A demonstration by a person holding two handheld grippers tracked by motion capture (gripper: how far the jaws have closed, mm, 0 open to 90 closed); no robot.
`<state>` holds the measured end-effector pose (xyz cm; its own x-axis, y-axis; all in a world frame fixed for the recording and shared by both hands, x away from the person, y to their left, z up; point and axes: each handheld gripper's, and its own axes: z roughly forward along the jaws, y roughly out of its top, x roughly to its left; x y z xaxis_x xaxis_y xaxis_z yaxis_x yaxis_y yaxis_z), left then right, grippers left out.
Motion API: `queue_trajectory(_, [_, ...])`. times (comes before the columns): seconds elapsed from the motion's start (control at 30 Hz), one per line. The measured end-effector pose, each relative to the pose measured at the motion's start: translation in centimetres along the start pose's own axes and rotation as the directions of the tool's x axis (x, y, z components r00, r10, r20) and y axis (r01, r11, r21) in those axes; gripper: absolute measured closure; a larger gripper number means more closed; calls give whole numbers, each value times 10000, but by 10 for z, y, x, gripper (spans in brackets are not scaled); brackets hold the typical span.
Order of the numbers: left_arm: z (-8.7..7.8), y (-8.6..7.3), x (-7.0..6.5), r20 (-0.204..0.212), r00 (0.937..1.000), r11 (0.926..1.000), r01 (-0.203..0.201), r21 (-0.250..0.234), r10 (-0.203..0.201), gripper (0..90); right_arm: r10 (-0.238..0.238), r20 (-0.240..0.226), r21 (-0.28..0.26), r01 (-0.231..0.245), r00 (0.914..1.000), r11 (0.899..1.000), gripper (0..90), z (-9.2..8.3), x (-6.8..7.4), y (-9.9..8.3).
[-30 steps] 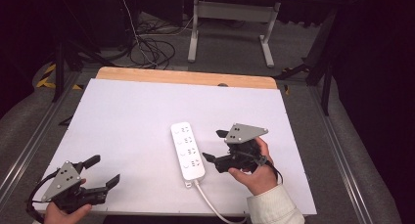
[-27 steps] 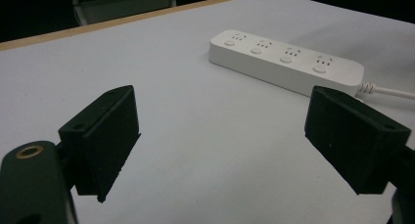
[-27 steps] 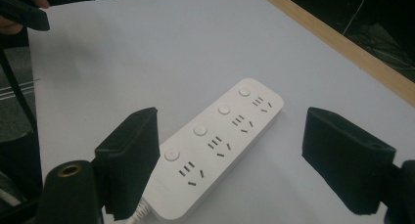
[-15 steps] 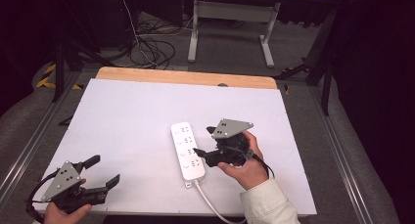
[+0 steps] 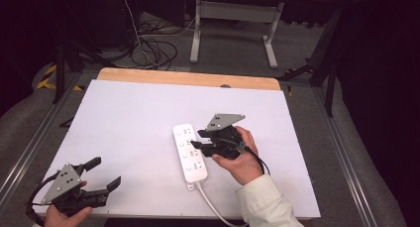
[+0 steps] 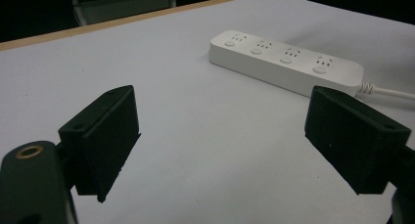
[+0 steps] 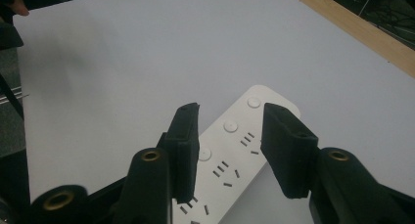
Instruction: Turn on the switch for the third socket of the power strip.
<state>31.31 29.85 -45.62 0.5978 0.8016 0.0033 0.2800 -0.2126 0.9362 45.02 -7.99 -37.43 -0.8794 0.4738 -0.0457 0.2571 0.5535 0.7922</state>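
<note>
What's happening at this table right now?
A person holds a gripper in each hand over a white table. The right gripper is open and sits above a white power strip lying flat, its jaws either side of the sockets but not closed on it. The left gripper, also open, rests near the table's front left corner, away from the strip. The strip's cable trails off the front edge.

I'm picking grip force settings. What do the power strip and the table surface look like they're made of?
Power strip: likely moulded plastic, white, smooth with a slight sheen and rounded corners. Table: a matte white top sheet, probably laminate or board; a bare tan strip along its far edge looks like wood.
</note>
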Motion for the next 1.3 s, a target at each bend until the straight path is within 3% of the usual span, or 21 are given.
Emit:
queue_trajectory(0.03, [0, 0, 0, 4, 10000, 10000, -3, -2, 3, 133, 352, -161, 51, -351, 9993, 9994, 582, 4, -2, 1])
queue_trajectory(0.3, [0, 0, 0, 19, 10000, 10000, 0, -6, 0, 133, 790, -433, 65, -788, 9959, 9969, 671, 17, -5, 5])
queue_trajectory(0.67, [0, 0, 1, -1, 10000, 10000, -52, 20, 52, 133, 577, -343, 496, -559, 9977, 9972, 746, 38, -8, 14])
queue_trajectory(0.87, [0, 0, 1, 5, 10000, 10000, -42, 21, 42, 133, 553, -339, 845, -523, 9979, 9951, 794, 49, -9, 15])
queue_trajectory(1.0, [0, 0, 1, 18, 10000, 10000, -44, 11, 44, 133, 406, -12, 1158, -402, 9992, 9925, 853, 56, -9, 17])
queue_trajectory(1.3, [0, 0, 1, 44, 10000, 10000, -47, 34, 47, 135, 418, 10, 1550, -414, 9991, 9870, 900, 68, -12, 17])
